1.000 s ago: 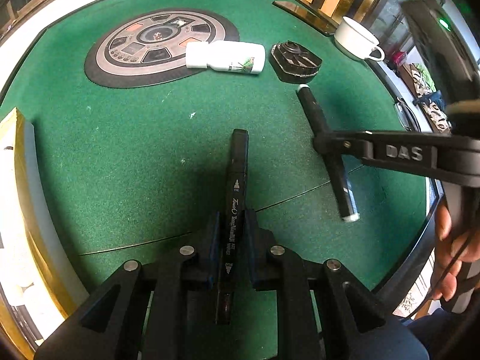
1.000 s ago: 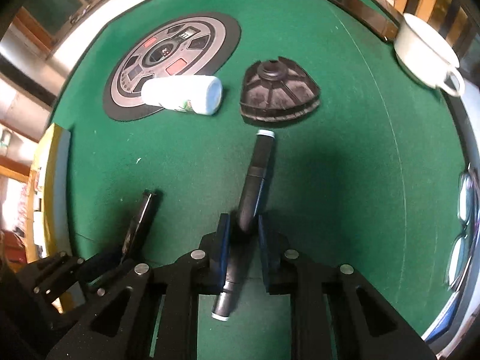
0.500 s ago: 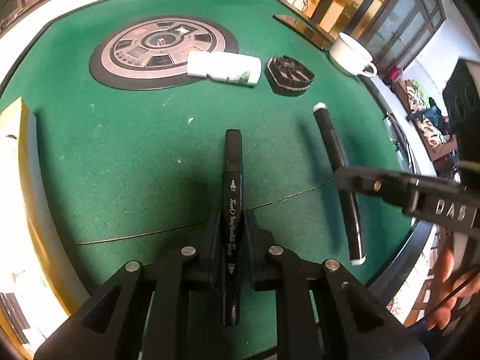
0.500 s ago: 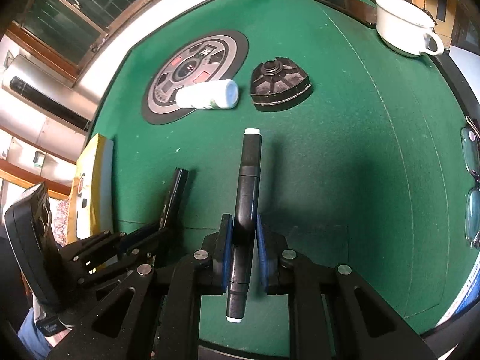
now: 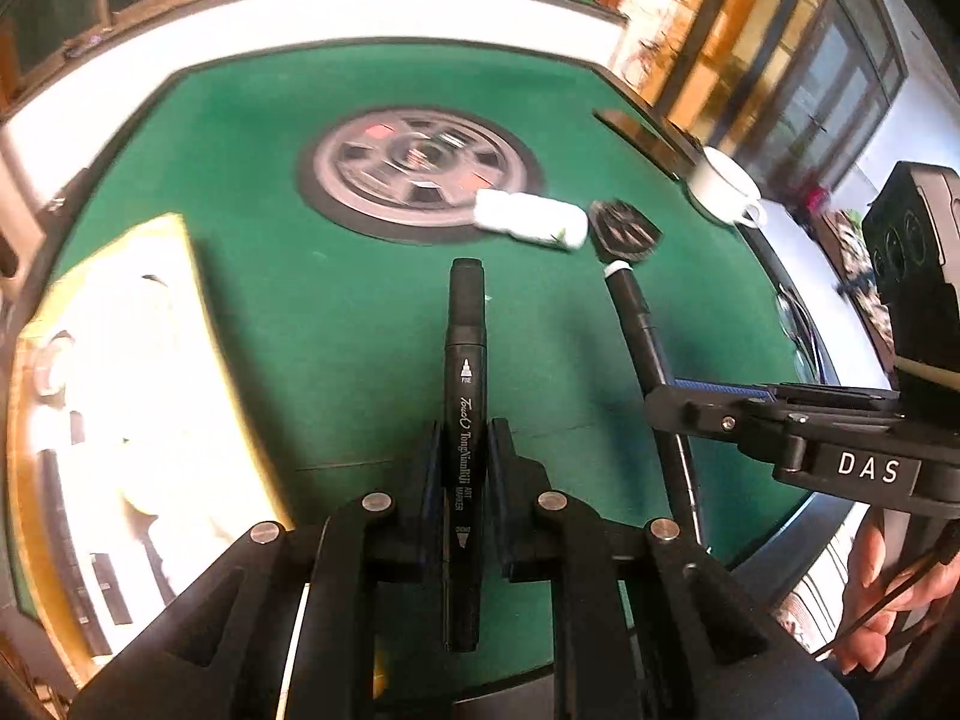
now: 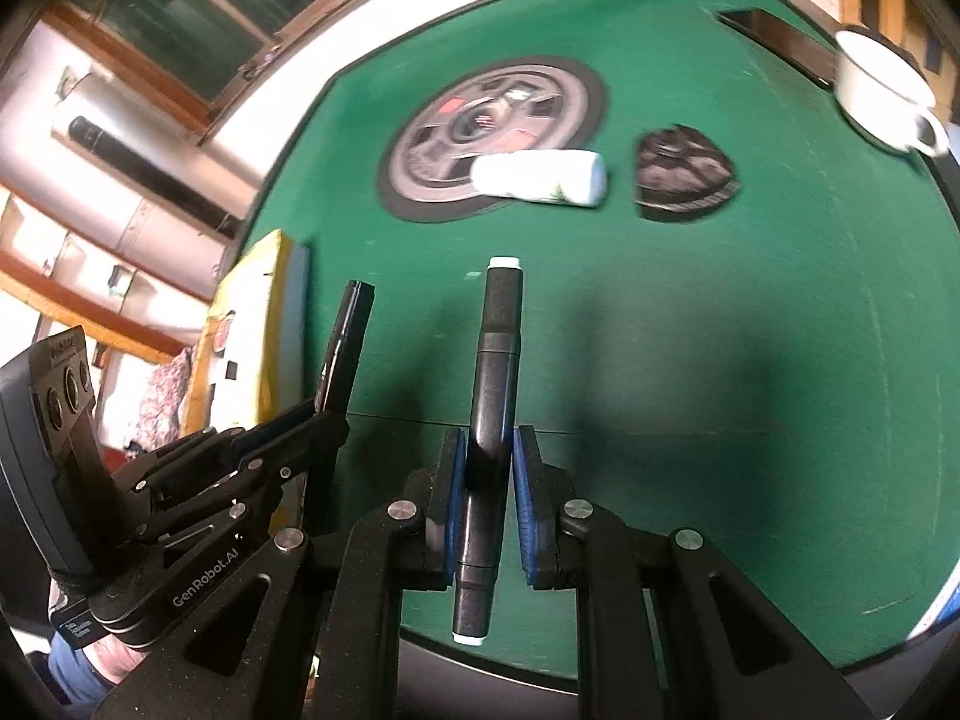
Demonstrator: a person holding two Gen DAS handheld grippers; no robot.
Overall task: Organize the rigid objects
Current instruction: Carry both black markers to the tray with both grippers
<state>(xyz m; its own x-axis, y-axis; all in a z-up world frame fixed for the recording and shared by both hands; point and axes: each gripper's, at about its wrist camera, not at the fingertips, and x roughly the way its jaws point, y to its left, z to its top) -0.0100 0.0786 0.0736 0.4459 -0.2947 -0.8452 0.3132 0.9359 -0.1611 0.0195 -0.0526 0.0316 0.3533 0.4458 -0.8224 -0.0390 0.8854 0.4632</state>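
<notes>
Marker [image 5: 463,396] between left tongs [image 5: 461,462]

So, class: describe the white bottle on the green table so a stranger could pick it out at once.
Start at the green table and find the round grey dial panel at its middle. At that panel's near edge lies the white bottle, on its side. A dark ribbed fan-shaped piece sits beside it; the bottle is the only pale, smooth cylinder there.

On the worktop [image 6: 780,312] we see a bottle [image 6: 540,177] lying across the lower right edge of the round centre panel [image 6: 492,132]. A ribbed disc [image 6: 684,174] sits right of it, and a cup [image 6: 882,90] at upper right.
</notes>
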